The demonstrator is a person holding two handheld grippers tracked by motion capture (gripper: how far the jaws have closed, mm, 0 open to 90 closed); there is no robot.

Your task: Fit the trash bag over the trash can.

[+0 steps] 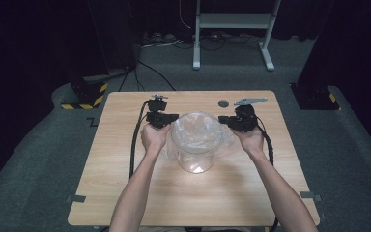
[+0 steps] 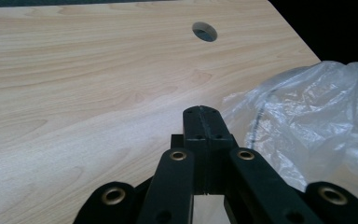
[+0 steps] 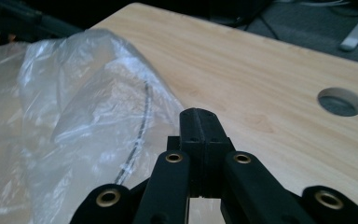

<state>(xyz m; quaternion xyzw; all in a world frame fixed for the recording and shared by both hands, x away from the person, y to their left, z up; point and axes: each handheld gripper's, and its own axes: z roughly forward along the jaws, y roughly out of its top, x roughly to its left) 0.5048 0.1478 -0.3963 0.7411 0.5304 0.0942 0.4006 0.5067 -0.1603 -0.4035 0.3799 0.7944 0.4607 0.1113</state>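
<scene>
Wooden table [image 1: 125, 193], mid-surface: clear plastic bag [image 1: 200, 133] lines the transparent container [image 1: 196, 157], draped over its rim. Left gripper [image 1: 170, 117] and right gripper [image 1: 223, 119] flank it, jaws pressed together, holding nothing. Lining looks nearly done.

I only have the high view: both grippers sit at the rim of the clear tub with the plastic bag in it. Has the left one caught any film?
Observer: No. In the left gripper view the left gripper has its jaws pressed together with nothing visible between them; the plastic bag lies off to their right.
Operator: And the right one?
Observer: In the right gripper view the right gripper is shut with nothing visible in it as well. The film bunches up at the left of its jaws, and bare table lies ahead of them.
</scene>
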